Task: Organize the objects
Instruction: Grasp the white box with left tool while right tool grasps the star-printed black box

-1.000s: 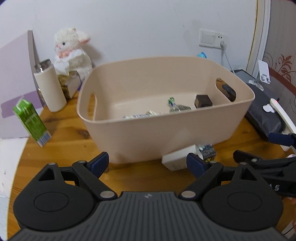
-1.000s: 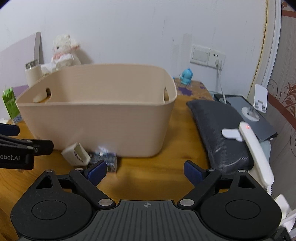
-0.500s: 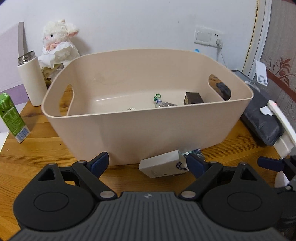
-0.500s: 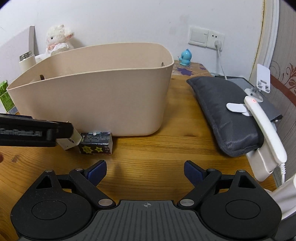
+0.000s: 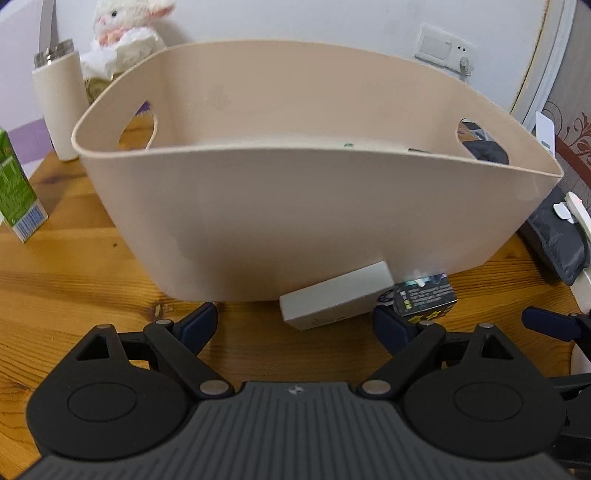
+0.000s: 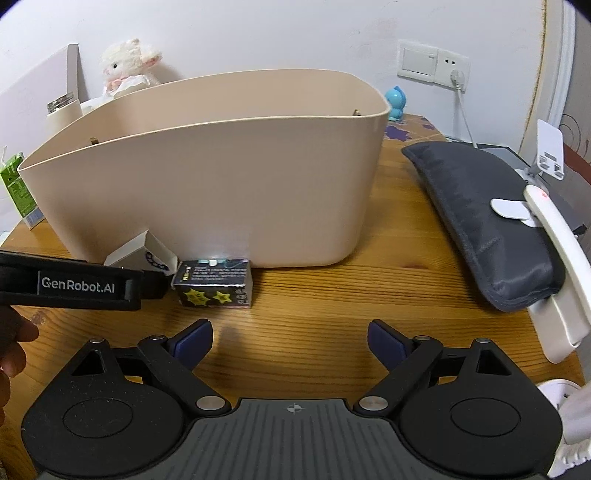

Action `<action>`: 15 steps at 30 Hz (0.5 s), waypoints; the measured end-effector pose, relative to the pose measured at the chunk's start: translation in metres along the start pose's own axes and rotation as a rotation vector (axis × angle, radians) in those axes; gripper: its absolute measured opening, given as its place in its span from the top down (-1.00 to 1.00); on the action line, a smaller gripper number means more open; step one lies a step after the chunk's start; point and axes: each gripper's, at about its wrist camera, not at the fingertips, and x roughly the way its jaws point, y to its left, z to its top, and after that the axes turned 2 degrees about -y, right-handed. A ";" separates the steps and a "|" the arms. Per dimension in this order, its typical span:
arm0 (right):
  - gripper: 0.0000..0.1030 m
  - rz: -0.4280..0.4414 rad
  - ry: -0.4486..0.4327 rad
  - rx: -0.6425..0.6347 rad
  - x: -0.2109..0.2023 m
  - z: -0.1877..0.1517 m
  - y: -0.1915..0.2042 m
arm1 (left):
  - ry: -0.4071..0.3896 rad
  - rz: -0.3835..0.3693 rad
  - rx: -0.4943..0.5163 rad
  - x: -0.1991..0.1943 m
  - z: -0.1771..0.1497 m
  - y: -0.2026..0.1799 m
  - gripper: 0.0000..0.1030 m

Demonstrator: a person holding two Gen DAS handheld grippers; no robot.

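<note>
Left gripper, in the left wrist view, is hovering low over the wooden table with its blue fingertips spread wide and holding nothing. Just ahead of them a white box is lying at the foot of the beige tub, with a small dark box just beside it on the right. A green carton and a white bottle are standing to the left of the tub, and a plush lamb is sitting behind it.

Right gripper, in the right wrist view, is likewise standing spread and empty above the table. The dark box is lying ahead and to its left, against the tub's base, with the white box next to it, partly hidden behind the left gripper's arm. A grey pouch is lying to the right, well apart from the tub.
</note>
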 end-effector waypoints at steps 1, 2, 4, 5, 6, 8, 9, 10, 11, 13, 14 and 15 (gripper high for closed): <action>-0.79 0.001 0.003 -0.003 0.001 0.000 0.002 | 0.007 0.009 -0.003 0.001 -0.001 0.002 -0.78; -0.79 0.001 0.003 -0.007 0.002 0.000 0.003 | 0.009 0.016 -0.006 0.001 -0.002 0.003 -0.78; -0.79 0.000 0.001 -0.012 0.002 0.001 0.004 | -0.003 0.016 -0.013 -0.002 -0.003 0.003 -0.78; -0.79 -0.001 0.000 -0.013 0.002 0.001 0.004 | -0.012 0.011 -0.015 -0.005 -0.003 0.004 -0.78; -0.79 -0.001 -0.001 -0.013 0.002 0.000 0.004 | -0.019 0.004 -0.018 -0.007 -0.002 0.003 -0.78; -0.79 -0.001 0.000 -0.006 0.003 0.000 0.002 | -0.028 -0.015 -0.025 -0.011 0.001 0.002 -0.78; -0.79 -0.002 0.002 -0.002 0.003 0.000 0.002 | -0.032 -0.026 -0.033 -0.012 0.002 0.001 -0.78; -0.79 -0.002 0.003 0.001 0.003 0.000 0.001 | -0.036 -0.036 -0.043 -0.012 0.002 0.000 -0.78; -0.79 -0.001 0.003 0.003 0.003 0.000 0.000 | -0.040 -0.046 -0.056 -0.013 0.003 0.000 -0.78; -0.79 -0.002 0.003 0.006 0.003 0.000 -0.001 | -0.059 -0.052 -0.086 -0.013 0.004 -0.002 -0.79; -0.79 -0.003 0.003 0.006 0.003 0.000 -0.001 | -0.060 -0.051 -0.102 -0.012 0.006 -0.002 -0.84; -0.79 -0.004 0.002 0.007 0.003 0.000 -0.001 | -0.060 -0.052 -0.124 -0.012 0.006 -0.002 -0.87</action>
